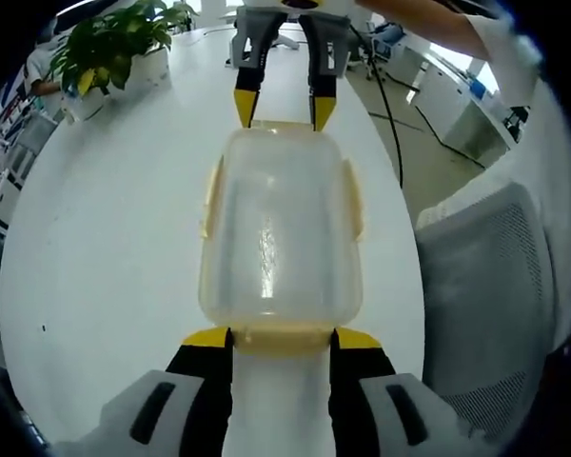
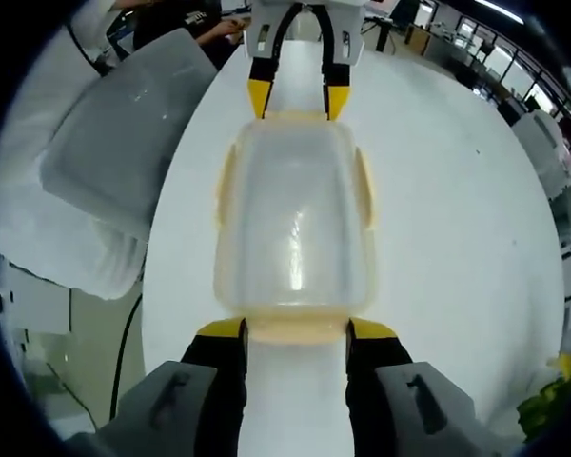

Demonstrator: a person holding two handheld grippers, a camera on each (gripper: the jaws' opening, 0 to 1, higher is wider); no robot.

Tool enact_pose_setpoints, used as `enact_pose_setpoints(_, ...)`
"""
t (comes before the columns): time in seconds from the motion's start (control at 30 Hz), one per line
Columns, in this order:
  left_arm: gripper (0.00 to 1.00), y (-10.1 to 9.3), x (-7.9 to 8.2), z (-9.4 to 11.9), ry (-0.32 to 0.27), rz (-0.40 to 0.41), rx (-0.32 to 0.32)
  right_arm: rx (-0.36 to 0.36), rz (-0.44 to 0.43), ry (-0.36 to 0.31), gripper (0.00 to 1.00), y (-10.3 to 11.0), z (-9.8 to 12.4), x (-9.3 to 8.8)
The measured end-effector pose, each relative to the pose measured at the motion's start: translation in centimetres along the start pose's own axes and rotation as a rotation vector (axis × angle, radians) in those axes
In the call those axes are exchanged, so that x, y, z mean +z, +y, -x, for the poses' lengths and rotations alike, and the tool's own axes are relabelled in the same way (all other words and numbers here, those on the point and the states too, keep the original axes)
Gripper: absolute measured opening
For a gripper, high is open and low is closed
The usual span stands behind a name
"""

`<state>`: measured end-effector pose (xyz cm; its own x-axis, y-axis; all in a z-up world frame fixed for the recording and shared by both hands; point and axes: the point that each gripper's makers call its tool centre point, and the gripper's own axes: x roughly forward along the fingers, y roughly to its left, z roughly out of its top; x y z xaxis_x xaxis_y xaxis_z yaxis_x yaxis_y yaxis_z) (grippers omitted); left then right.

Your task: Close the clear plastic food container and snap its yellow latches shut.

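Noted clear food container (image 1: pixel 281 228) lying on white tabletop (image 1: pixel 105 248), lid seated, yellow latches (image 1: pixel 211 200) along its long sides and at both ends; found between two grippers facing one another. In left gripper view: left gripper (image 1: pixel 281 335) at 6 o'clock, fingers (image 1: pixel 207 337) spread and flanking the near end latch, contact not determinable; right gripper (image 1: pixel 284 109) at 12 o'clock, fingers spread at the far end. In right gripper view: same container (image 2: pixel 295 219); right gripper (image 2: pixel 296 329) at 6 o'clock, fingers spread beside near latch. Observed potted plant (image 1: pixel 109 48) at 10 o'clock; grey chair (image 1: pixel 490 286) at 3 o'clock.
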<state>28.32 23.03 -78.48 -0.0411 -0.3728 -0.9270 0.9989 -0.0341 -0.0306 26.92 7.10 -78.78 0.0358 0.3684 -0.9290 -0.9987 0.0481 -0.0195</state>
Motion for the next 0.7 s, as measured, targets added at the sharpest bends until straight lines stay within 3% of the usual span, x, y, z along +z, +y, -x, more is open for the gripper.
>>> enact_pose_setpoints(0.4, 0.34, 0.03, -0.10, 0.06, -0.004, -0.025, -0.004, -0.003, -0.027, -0.016, 0.38, -0.04, -0.02, -0.06)
enact_pose_setpoints(0.57, 0.34, 0.10, -0.29, -0.07, 0.005, -0.042, 0.000, -0.008, -0.064, -0.022, 0.42, -0.20, 0.09, -0.21)
enact_pose_setpoints(0.7, 0.42, 0.15, -0.74, -0.03, 0.001, 0.000, -0.008, 0.004, -0.074, -0.016, 0.43, 0.12, 0.15, -0.48)
